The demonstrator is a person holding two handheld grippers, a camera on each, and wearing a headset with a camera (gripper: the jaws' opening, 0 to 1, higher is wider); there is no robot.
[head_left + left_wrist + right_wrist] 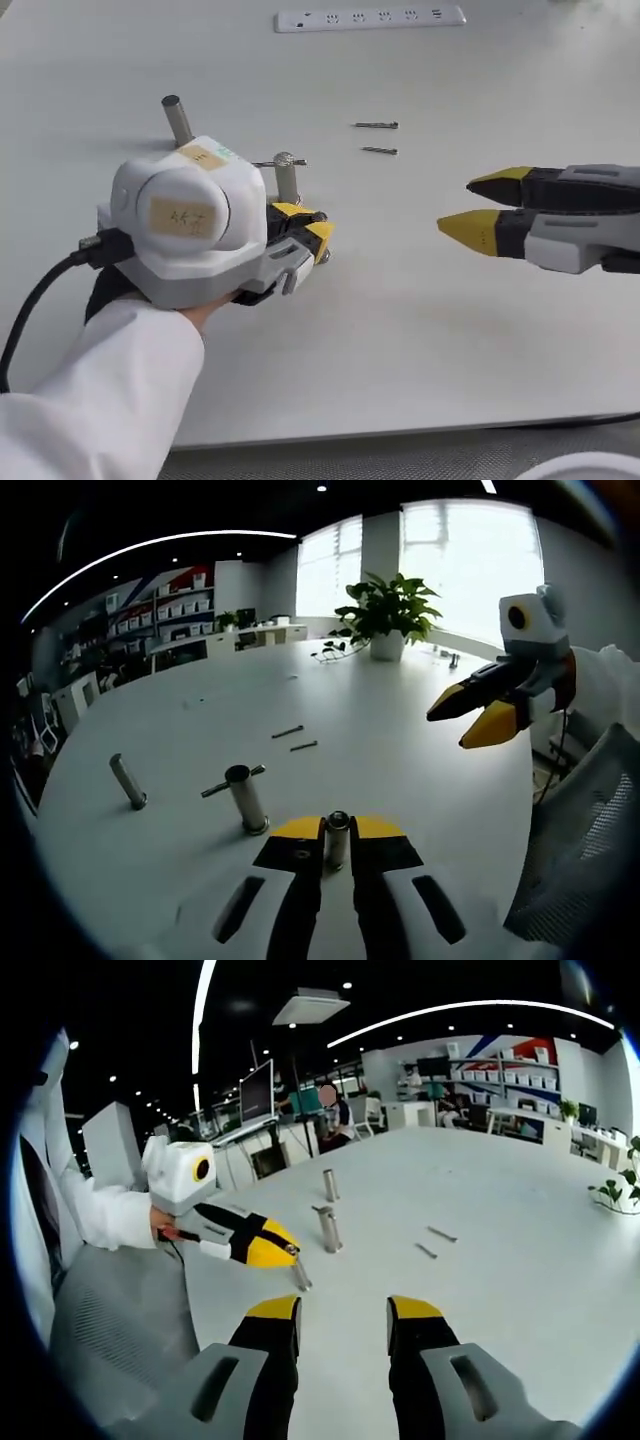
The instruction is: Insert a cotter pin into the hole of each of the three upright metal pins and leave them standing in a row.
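White tabletop (420, 320); the left gripper (338, 830) was clamped on the nearest short grey metal pin (338, 842), beside the cottered pin (286, 175). The right gripper (458, 205) was empty, fingers apart. Two thin loose cotter pins (375, 125) lay beyond. A skewed grip might topple the neighbour.

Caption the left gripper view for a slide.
Left gripper grips one metal pin; the next pin carries a cotter pin.

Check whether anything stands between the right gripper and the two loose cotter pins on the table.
Nothing visible does. The right gripper, jaws open, hovers above the table, and the two cotter pins lie beyond it with only bare surface between. The left gripper and the metal pins stand off to one side.
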